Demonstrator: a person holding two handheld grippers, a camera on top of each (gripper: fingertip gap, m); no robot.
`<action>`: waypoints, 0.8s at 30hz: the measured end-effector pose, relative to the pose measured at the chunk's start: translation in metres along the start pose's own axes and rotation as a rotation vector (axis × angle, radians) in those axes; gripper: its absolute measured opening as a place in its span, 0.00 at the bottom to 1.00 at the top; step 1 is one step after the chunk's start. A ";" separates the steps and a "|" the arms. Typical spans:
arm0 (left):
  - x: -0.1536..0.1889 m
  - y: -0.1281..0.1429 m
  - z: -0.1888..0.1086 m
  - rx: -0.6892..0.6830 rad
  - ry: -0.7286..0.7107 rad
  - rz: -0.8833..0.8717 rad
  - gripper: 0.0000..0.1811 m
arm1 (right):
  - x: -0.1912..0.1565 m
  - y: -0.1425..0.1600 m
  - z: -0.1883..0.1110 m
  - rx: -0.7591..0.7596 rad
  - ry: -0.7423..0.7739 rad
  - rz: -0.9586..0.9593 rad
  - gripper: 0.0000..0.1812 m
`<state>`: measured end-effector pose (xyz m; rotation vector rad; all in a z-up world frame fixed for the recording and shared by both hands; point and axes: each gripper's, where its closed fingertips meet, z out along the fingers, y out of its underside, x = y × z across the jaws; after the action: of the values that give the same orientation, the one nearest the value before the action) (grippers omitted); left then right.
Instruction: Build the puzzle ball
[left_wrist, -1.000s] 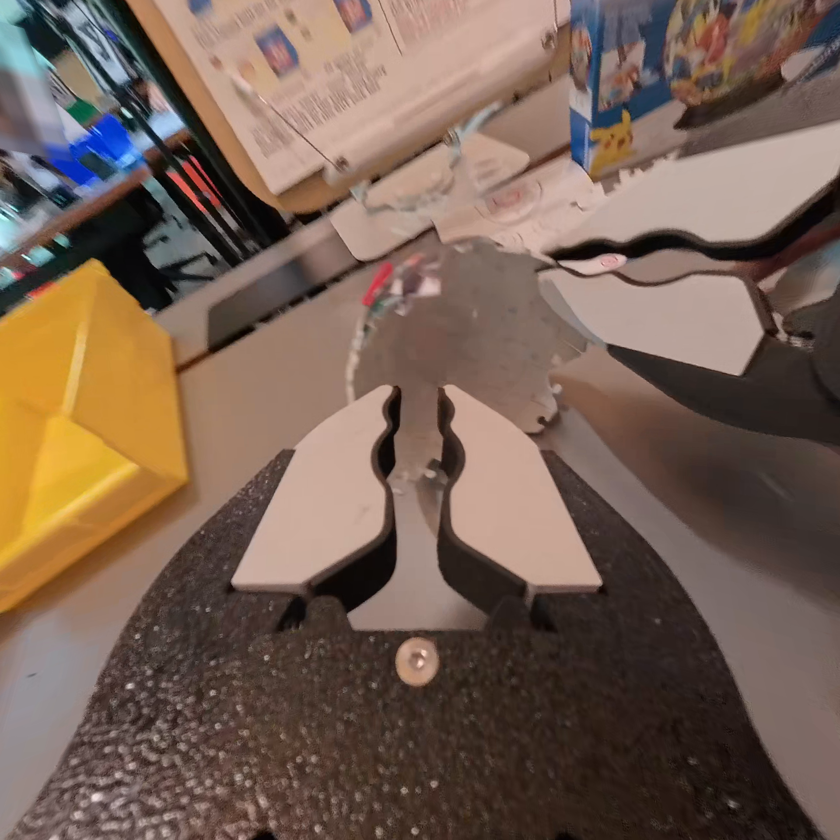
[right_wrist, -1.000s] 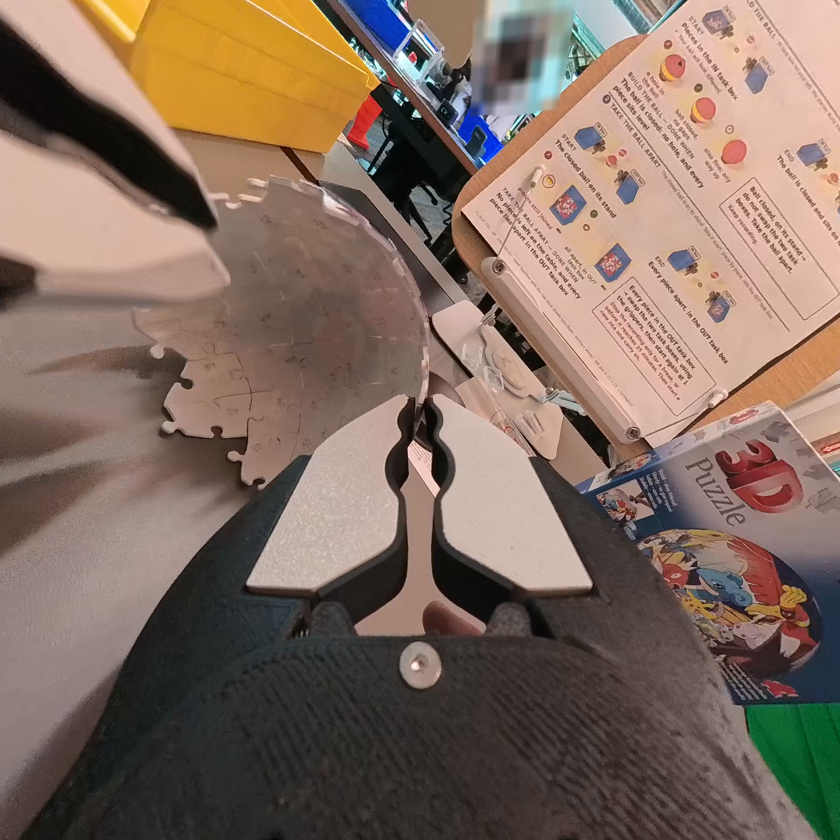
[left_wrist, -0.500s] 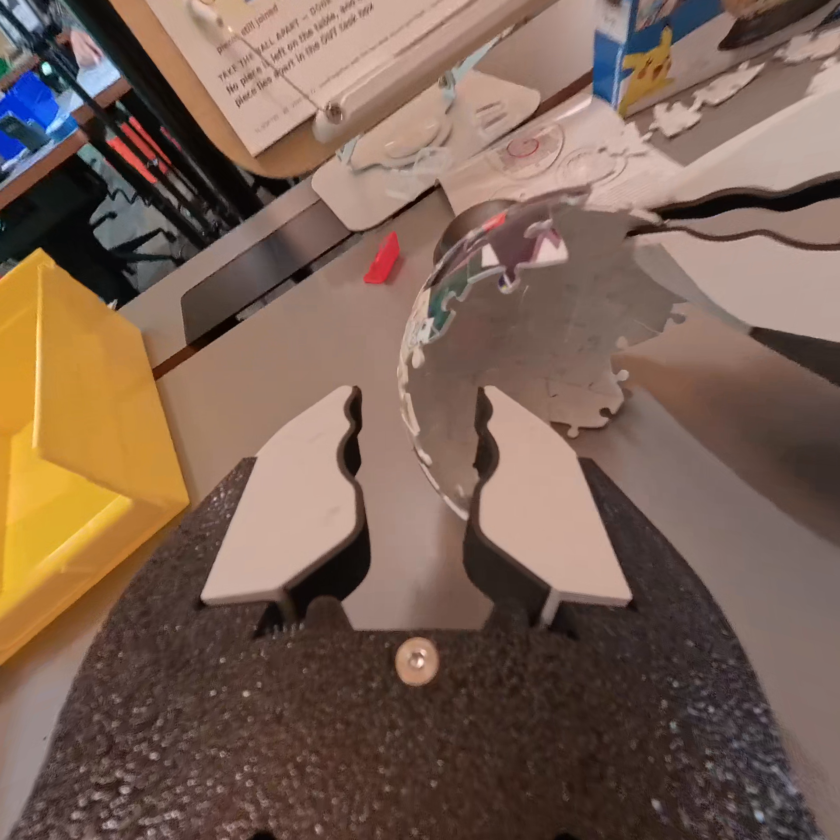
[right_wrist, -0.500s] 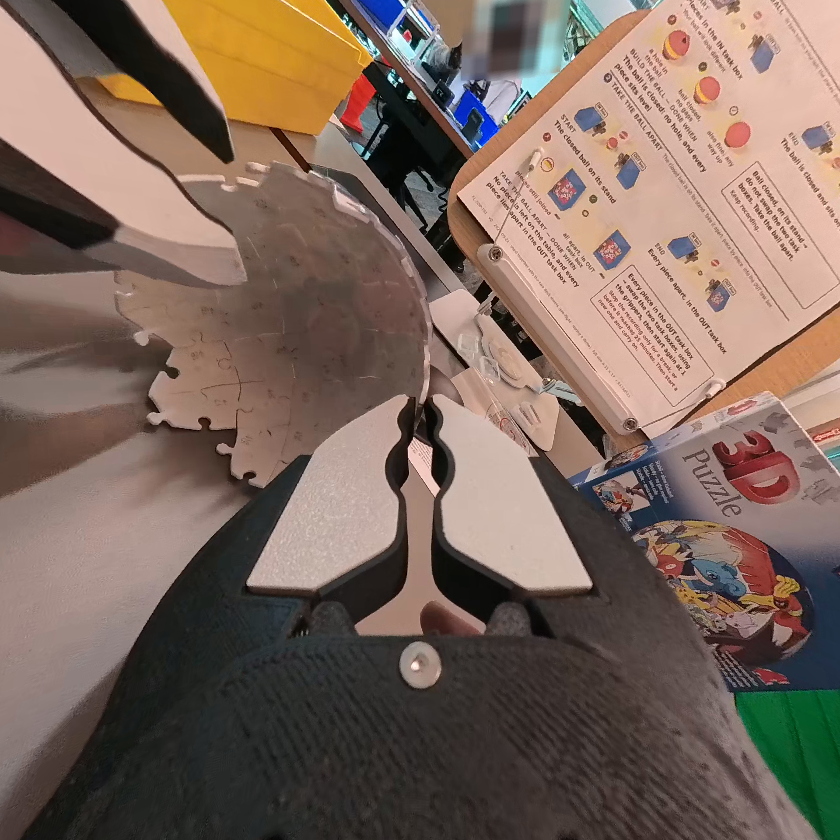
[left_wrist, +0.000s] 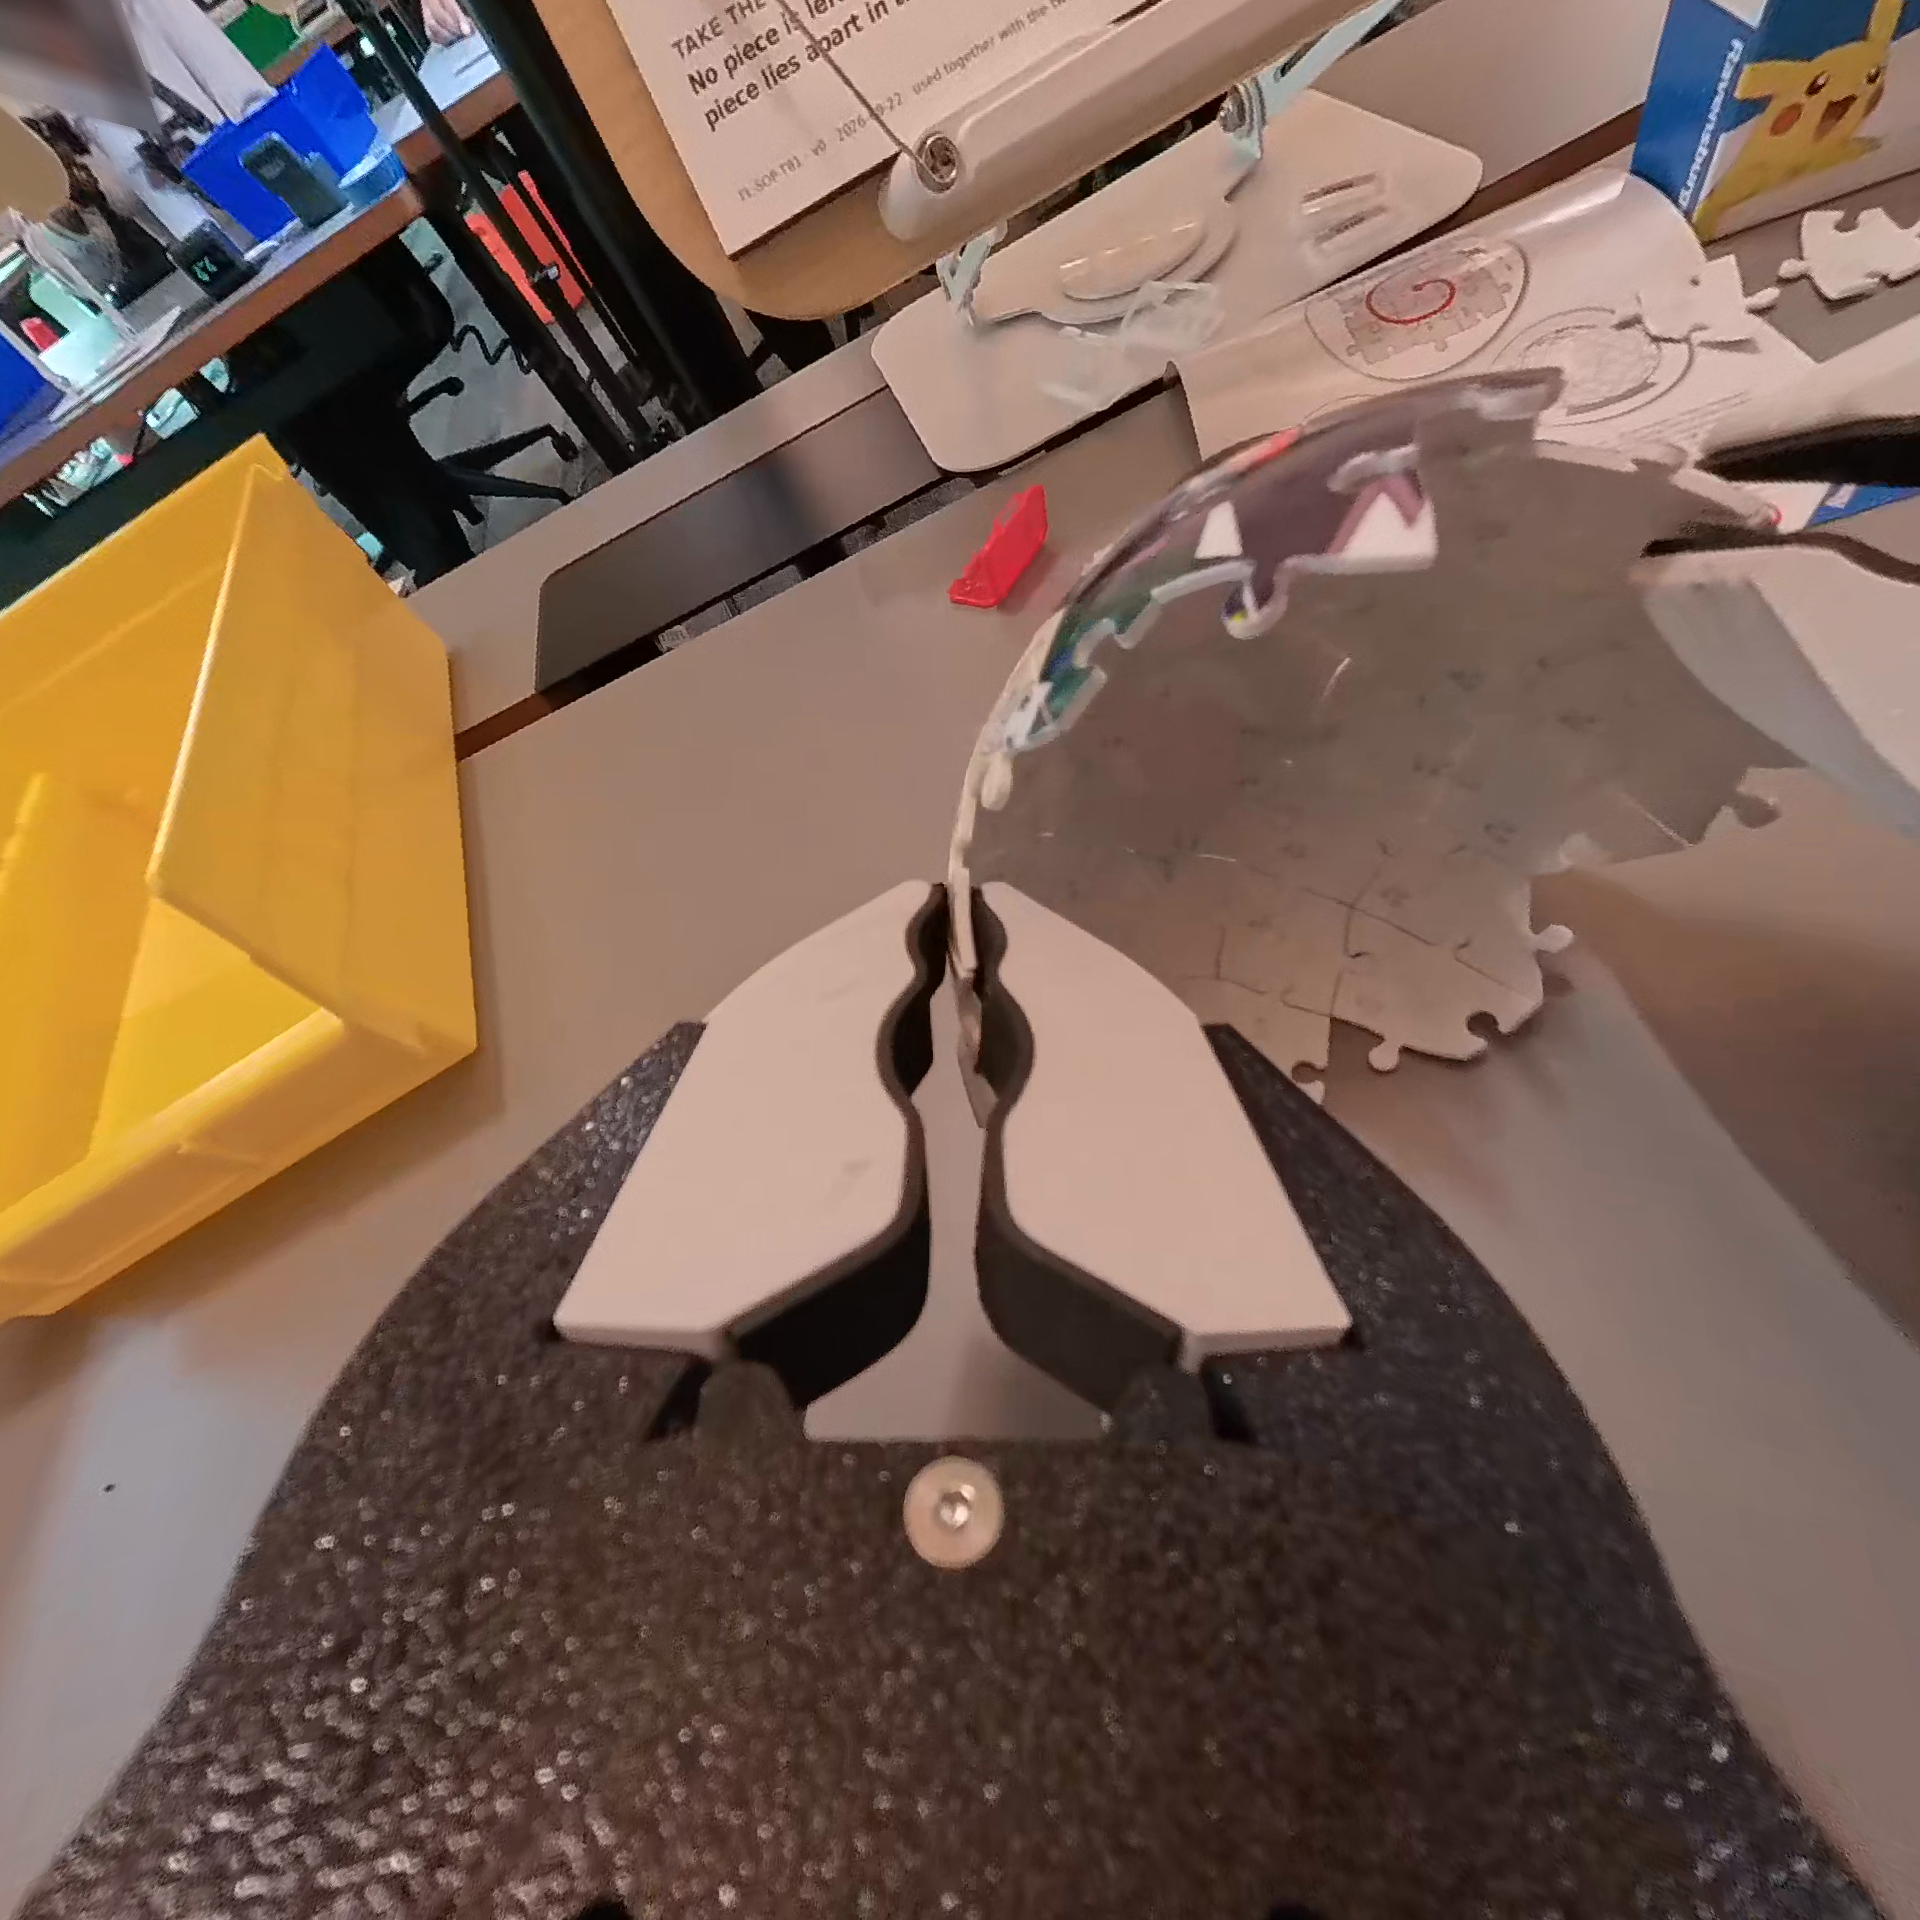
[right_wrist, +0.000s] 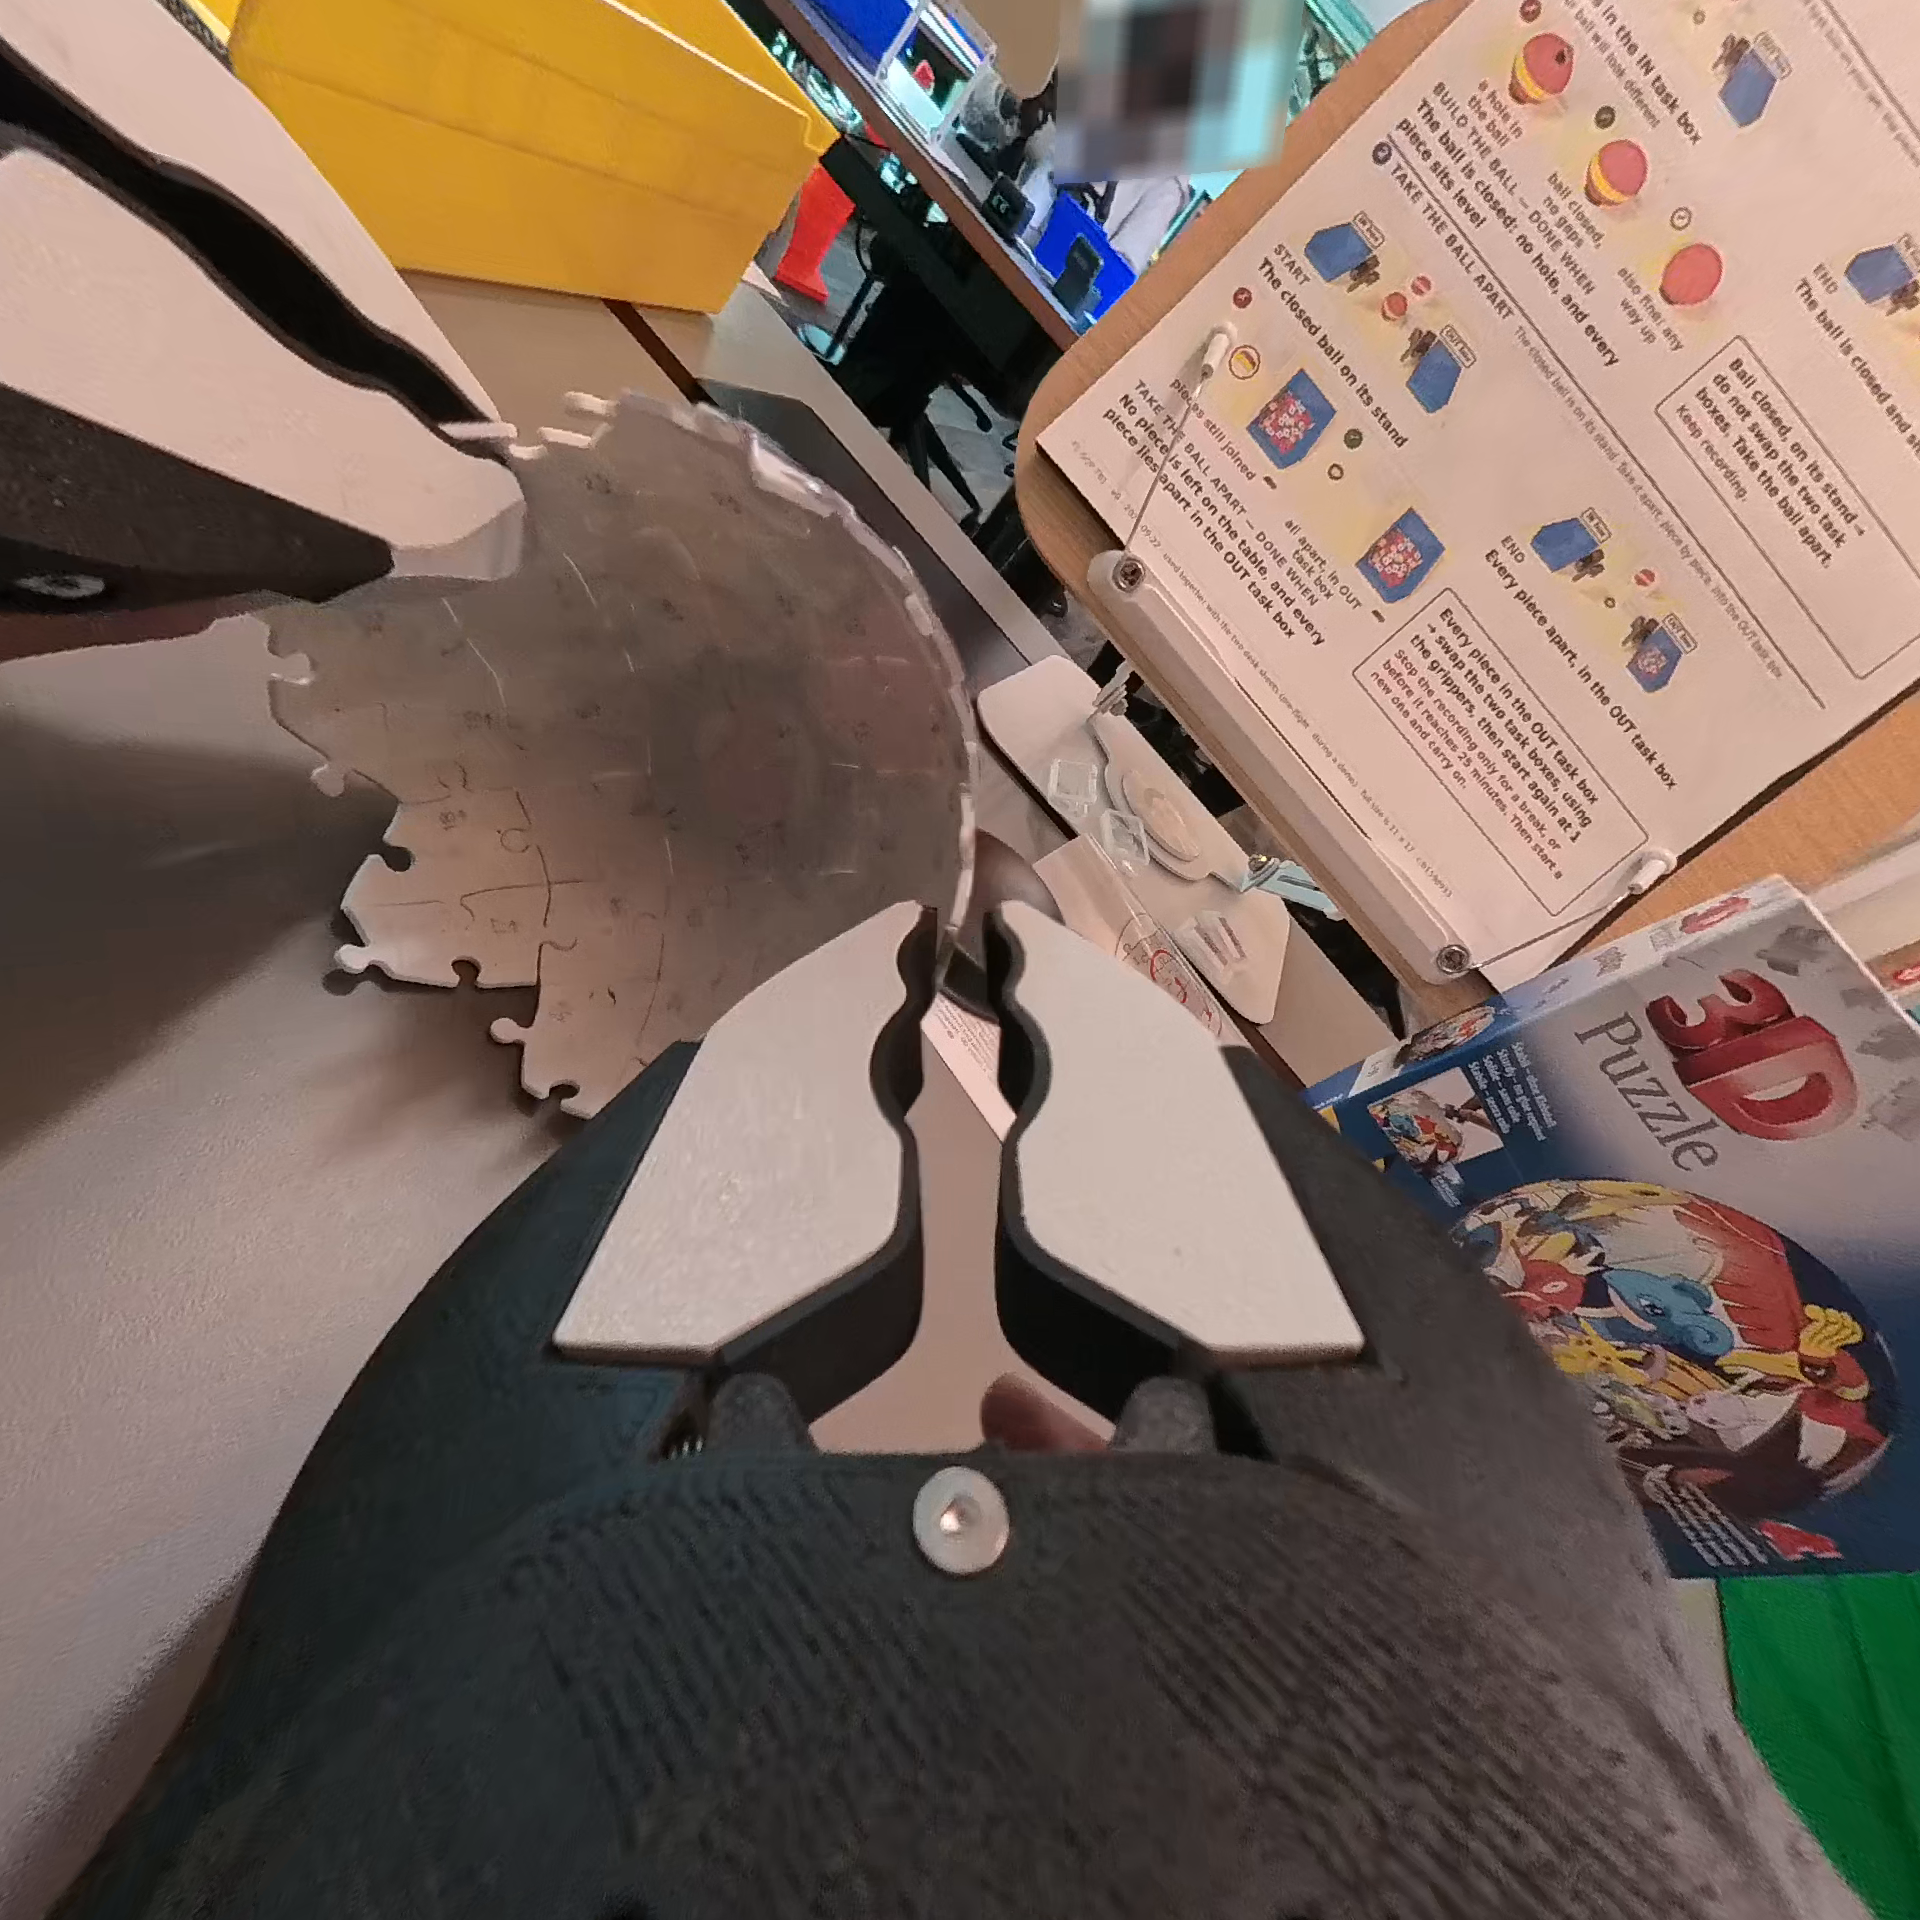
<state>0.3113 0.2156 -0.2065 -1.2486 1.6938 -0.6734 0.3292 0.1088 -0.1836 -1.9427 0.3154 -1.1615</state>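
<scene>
Our left tongs (left_wrist: 961, 940) and right tongs (right_wrist: 961, 940) each pinch an edge of the half-built puzzle shell (left_wrist: 1351, 790) above the bench (left_wrist: 727, 810).

Bright, even indoor light; soft shadows on table (left_wrist: 727, 790); wide-angle warping at edges; motion blur near borders.

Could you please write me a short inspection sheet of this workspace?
Surface: grey table.
Job's things: half-built puzzle shell, grey inside showing, edge toothed; loose pieces by the puzzle box.
Clutter: yellow bin, red clip, instruction board.
Grippers: left gripper and right gripper each pinch the shell's rim.
Cables: nothing seen.
Surroundings: benches, blue bins.
</scene>
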 end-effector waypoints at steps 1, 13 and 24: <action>0.000 0.000 0.000 -0.001 0.002 -0.010 0.01 | 0.001 0.000 -0.001 0.004 -0.003 0.012 0.07; -0.001 0.002 -0.001 -0.006 -0.008 -0.056 0.01 | 0.003 0.027 -0.073 -0.002 -0.171 0.215 0.39; -0.003 0.008 -0.001 -0.003 -0.018 -0.092 0.01 | 0.099 0.181 -0.183 -0.331 0.002 0.322 0.28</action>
<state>0.3076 0.2210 -0.2116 -1.3374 1.6307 -0.7130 0.2674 -0.1574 -0.2191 -2.0731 0.8333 -0.9424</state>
